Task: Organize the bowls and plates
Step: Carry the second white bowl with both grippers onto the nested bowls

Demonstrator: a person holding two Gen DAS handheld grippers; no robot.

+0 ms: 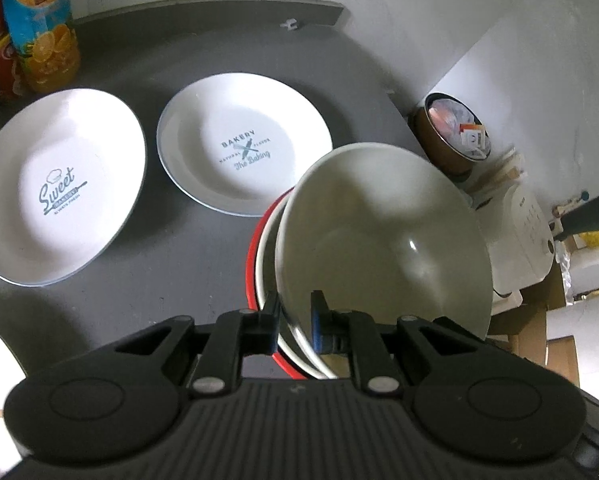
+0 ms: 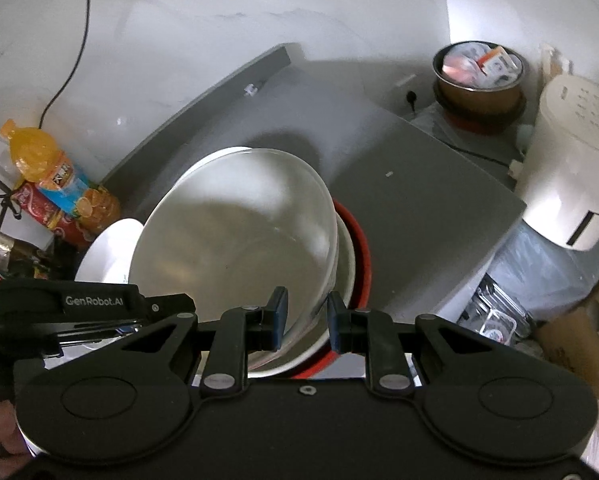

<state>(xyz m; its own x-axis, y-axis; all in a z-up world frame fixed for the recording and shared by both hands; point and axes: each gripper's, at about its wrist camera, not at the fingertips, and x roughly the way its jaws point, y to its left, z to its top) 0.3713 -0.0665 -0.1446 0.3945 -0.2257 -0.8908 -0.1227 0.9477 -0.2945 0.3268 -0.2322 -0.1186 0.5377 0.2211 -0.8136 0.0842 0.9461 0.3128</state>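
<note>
Dim indoor light falls unevenly across a grey table, with the brightest patch on the wall beyond its far right corner. Soft shadows spread over the table behind the white bowl, whose inner wall carries small glare spots. Both fisheye views bend the table's edges and darken at the corners. The juice bottle at the table's left looks slightly blurred.

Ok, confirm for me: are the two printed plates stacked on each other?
No. The Sweet plate and the Bakery plate lie side by side on the grey table, apart.
</note>
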